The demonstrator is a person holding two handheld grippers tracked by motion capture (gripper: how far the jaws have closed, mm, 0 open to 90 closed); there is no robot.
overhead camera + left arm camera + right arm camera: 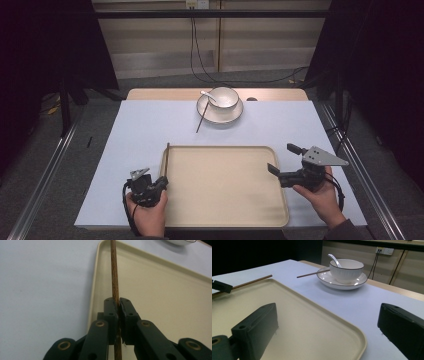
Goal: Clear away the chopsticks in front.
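My left gripper (161, 183) sits at the near left corner of the beige tray (225, 220), shut on a brown chopstick (167, 157) that runs away from me along the tray's left rim. In the left gripper view the jaws (119, 303) pinch this chopstick (114, 275) over the tray's rim (96, 290). My right gripper (283, 158) is at the tray's right edge, open with nothing between its jaws (328, 322). A second chopstick (201, 121) leans on a white plate (220, 116) that carries a white bowl (223, 98) with a spoon (207, 94).
The tray lies on a pale blue mat (135, 135) over a wooden table (150, 94). In the right gripper view the bowl (347, 270) and plate (359, 280) stand beyond the tray's far rim (319, 310), with the leaning chopstick (312, 273) pointing left. Cables hang behind the table.
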